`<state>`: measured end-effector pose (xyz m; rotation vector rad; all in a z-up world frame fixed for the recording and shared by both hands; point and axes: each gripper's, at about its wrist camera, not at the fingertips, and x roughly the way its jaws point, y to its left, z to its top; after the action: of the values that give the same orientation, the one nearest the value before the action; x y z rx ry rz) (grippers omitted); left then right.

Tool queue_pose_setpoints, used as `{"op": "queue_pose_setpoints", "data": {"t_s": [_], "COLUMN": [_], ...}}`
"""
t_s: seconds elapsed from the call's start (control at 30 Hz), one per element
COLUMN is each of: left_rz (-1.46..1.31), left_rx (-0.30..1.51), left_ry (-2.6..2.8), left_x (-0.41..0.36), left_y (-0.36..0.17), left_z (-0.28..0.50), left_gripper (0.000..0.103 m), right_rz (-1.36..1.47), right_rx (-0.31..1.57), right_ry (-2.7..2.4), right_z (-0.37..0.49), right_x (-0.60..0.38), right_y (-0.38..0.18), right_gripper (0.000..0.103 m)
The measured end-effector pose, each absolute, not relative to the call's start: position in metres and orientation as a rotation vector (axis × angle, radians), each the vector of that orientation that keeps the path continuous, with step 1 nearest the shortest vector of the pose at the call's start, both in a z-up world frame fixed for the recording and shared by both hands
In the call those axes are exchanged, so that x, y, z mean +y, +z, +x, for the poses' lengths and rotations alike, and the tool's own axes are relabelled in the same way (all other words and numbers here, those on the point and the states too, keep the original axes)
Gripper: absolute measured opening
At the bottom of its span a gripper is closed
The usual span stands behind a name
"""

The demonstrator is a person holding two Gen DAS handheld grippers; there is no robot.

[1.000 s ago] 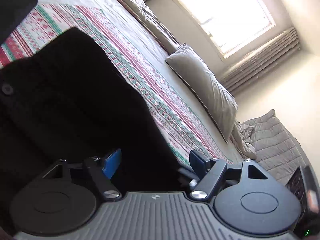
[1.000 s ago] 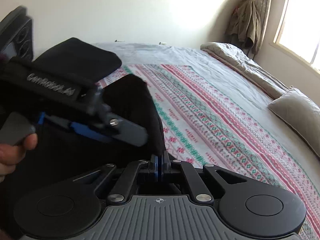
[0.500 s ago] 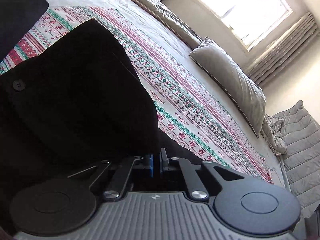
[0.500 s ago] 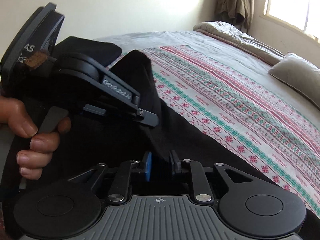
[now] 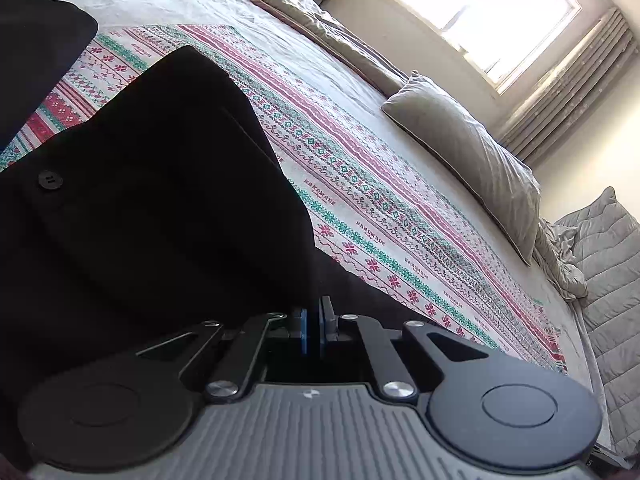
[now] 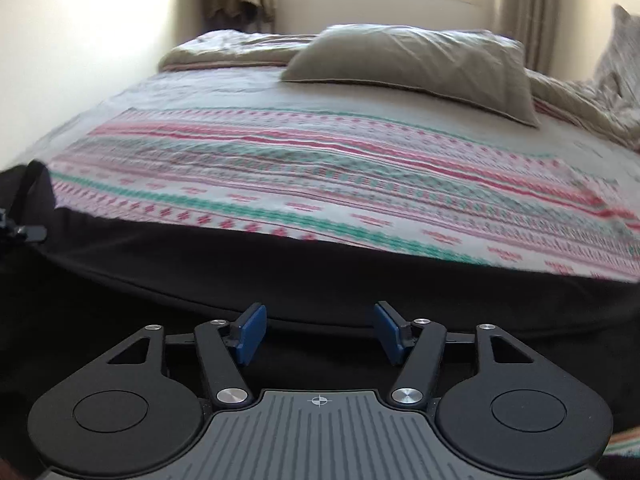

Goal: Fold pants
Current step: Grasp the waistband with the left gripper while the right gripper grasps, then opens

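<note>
left tool [image 5: 314, 326] clamped pants [image 5: 160, 200], right tool [image 6: 320, 334] released

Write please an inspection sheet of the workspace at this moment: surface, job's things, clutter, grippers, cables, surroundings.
Surface: bed with a patterned red and green blanket spread on it.
Job's things: black pants lie on the blanket, one part raised; a button shows.
Clutter: grey pillow; rumpled bedding at the far end.
Grippers: left gripper shut on the pants' fabric; right gripper jaws opening, pads clear of the cloth below.
Cables: nothing seen.
Surroundings: bright window, curtain, pale wall, quilted cover beside the bed.
</note>
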<state>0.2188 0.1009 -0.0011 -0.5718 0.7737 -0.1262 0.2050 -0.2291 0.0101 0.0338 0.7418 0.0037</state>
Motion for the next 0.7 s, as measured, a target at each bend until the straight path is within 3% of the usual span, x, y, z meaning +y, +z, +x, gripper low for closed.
{"op": "queue_pose_setpoints", "data": {"t_s": [0.33,0.43,0.7], "left_rz": [-0.511,-0.503,-0.502], "left_rx": [0.763,0.765,0.768], "left_ry": [-0.119,-0.113,-0.114], "left_x": [0.098,0.096,0.098], "left_y": [-0.001,-0.003,-0.005], "left_z": [0.215,0.217,0.219], "left_gripper": [0.016,0.016,0.016], "right_rz": [0.315,0.387,0.525], "right_rx": [0.742,0.693,0.561], "right_ry": [-0.167,-0.143,-0.182], "right_z": [0.189,0.186,0.197], "right_x": [-0.325,-0.339,-0.356], "right_y": [-0.025,-0.027,-0.039], "right_gripper": [0.064,0.069,0.069]}}
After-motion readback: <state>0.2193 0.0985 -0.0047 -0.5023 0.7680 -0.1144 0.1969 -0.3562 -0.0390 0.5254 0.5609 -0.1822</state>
